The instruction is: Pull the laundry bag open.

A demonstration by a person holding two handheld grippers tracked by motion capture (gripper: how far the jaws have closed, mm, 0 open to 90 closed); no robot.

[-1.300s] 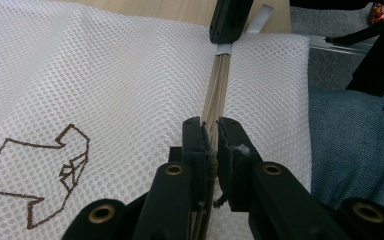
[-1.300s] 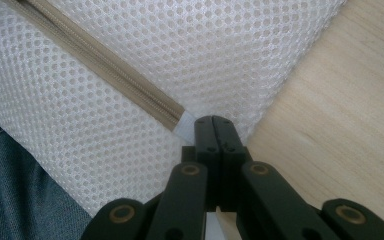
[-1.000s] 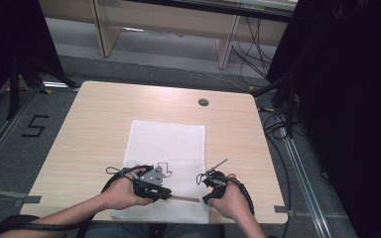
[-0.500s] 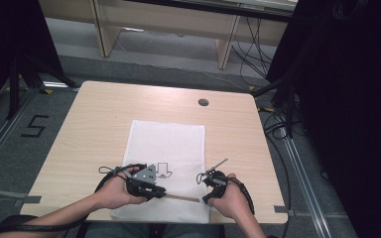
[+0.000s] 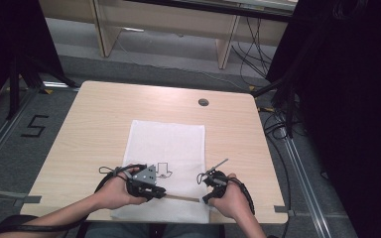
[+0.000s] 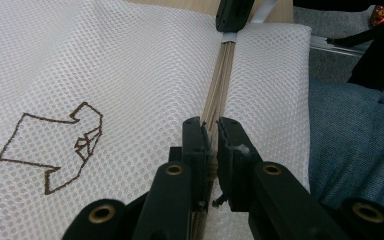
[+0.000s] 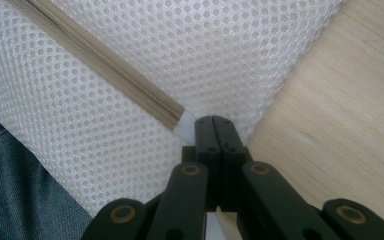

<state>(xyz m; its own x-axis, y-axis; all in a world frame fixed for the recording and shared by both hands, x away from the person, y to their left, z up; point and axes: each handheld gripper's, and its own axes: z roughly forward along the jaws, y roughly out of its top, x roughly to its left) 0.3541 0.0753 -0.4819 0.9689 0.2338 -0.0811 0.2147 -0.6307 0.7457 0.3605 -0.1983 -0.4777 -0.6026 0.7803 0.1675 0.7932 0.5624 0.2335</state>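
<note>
With the left gripper (image 6: 211, 131) clamped on the zipper (image 6: 219, 85) of the white mesh bag (image 5: 166, 148) at the bench's (image 5: 104, 114) near edge and the right gripper (image 7: 213, 122) pinched tight on the zipper's end tab (image 7: 185, 125), a hard tug could slip either hold or bunch the mesh.

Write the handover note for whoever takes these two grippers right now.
Left gripper: shut on the beige zipper, jaws astride its line.
Right gripper: shut on the white tab at the zipper's end, by the bag's corner.
White mesh bag lies flat on the table, zipper along its near edge.
Done: both ends gripped.
Left: probably run the zipper; whether it is open or closed I cannot tell.
</note>
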